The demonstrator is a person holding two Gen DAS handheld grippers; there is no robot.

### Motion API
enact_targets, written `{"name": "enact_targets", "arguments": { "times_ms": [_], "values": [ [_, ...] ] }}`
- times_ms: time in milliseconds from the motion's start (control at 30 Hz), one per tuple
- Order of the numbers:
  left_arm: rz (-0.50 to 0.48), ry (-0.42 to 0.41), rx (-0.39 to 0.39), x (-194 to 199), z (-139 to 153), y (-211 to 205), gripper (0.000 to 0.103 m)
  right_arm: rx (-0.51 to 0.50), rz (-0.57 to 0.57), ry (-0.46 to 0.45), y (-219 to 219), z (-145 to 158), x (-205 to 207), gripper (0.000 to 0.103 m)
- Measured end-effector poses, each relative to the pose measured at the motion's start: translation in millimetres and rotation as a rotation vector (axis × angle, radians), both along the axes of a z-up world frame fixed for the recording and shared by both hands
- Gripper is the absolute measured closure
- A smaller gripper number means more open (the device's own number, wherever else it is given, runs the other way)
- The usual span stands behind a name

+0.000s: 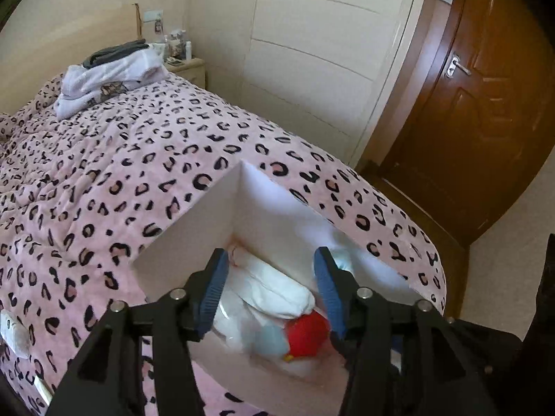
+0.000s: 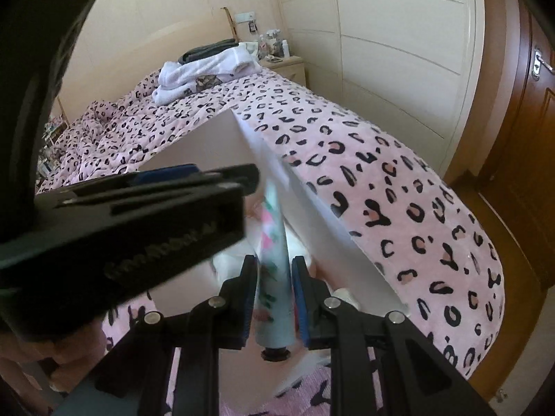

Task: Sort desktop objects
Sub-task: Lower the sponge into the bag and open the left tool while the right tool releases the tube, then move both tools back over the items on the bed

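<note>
The left gripper [image 1: 270, 277] hangs over the open white box [image 1: 180, 239] that stands on the pink spotted blanket [image 1: 104, 180]. Its fingers are spread and hold nothing; below them, inside the box, lie a white packet [image 1: 277, 291] and a red thing [image 1: 307, 334]. To the right, the right gripper [image 2: 274, 287] points steeply down into the same box, over its near right part. Between its fingers stands a pale tube [image 2: 275, 277] with a flower print, its long axis running along the fingers, the dark cap [image 2: 275, 353] toward the camera. The left finger seems to touch the tube, the right one shows a thin gap, so I judge the grip is loosening and the tube can slide down into the box. Both hands tilt forward and down.
</note>
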State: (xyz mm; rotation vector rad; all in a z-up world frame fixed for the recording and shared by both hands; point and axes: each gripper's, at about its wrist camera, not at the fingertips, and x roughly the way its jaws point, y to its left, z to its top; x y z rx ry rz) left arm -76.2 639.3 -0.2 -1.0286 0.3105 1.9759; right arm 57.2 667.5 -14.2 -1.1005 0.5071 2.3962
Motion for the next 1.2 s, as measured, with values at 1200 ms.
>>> {"name": "enact_targets", "arguments": {
  "times_ms": [1200],
  "values": [
    [0.602, 0.079, 0.026, 27, 69, -443, 0.039, -0.070, 0.380, 0.234, -290, 108, -27, 0.067]
  ]
}}
